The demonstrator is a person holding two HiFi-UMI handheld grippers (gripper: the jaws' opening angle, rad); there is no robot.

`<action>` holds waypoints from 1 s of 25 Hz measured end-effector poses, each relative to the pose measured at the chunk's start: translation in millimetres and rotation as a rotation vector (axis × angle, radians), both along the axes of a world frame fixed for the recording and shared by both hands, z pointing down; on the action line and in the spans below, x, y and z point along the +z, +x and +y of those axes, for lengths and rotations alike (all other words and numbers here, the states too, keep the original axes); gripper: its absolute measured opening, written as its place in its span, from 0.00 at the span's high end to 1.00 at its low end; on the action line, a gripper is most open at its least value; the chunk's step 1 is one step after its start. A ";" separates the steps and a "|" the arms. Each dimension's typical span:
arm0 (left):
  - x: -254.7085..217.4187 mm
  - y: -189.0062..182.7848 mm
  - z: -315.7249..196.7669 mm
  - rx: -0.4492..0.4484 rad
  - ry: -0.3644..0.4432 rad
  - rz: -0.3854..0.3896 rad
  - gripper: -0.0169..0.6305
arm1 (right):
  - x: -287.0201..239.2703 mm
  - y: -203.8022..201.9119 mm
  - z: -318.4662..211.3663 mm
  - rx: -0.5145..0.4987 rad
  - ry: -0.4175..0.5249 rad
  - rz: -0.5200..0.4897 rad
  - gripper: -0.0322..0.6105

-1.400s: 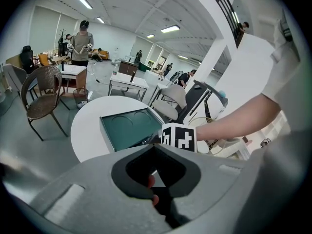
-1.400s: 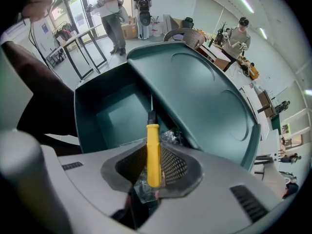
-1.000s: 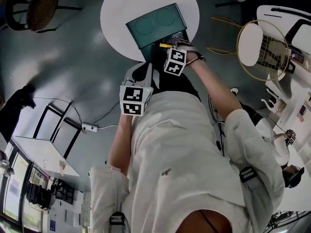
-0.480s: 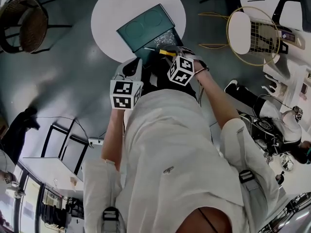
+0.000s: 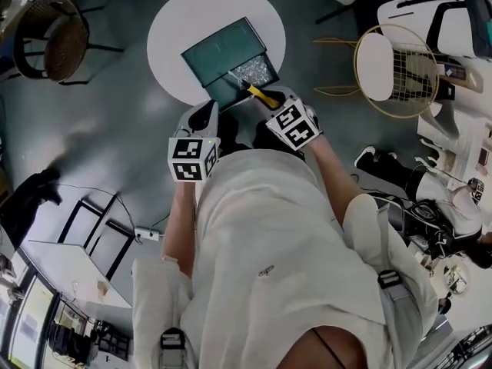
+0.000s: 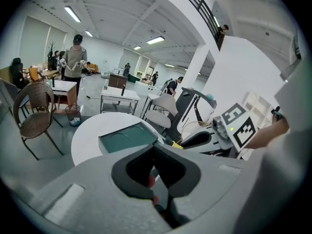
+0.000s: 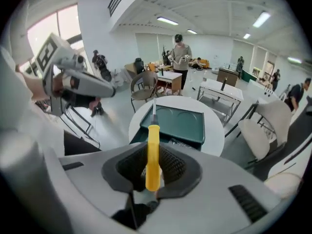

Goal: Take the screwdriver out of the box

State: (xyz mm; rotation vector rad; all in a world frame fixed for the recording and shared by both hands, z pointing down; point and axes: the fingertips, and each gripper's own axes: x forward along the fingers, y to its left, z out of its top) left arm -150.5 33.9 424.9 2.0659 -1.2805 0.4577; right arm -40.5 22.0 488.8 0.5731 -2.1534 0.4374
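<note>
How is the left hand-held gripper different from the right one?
The right hand-held gripper clamps a yellow screwdriver; the left hand-held gripper holds nothing. The right one's jaws sit apart around the handle; the left one's jaws are together. Both carry a marker cube.

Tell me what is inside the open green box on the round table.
In the head view, the green box shows a speckled grey filling; single items cannot be made out. The yellow screwdriver, gripped by the right gripper, covers part of its near edge.
</note>
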 end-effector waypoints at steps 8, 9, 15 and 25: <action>-13.1 57.3 36.4 -0.135 0.005 0.057 0.96 | -48.5 68.6 17.0 0.163 -0.105 -0.321 0.83; -15.1 65.1 41.6 -0.150 0.009 0.062 0.96 | -52.6 80.4 21.0 0.185 -0.122 -0.357 0.83; -25.4 107.3 71.5 -0.227 0.025 0.104 0.96 | -73.7 146.6 37.7 0.294 -0.144 -0.495 0.83; -69.7 146.0 117.8 -0.269 0.123 0.081 0.96 | -135.7 197.7 74.2 0.326 -0.121 -0.712 0.83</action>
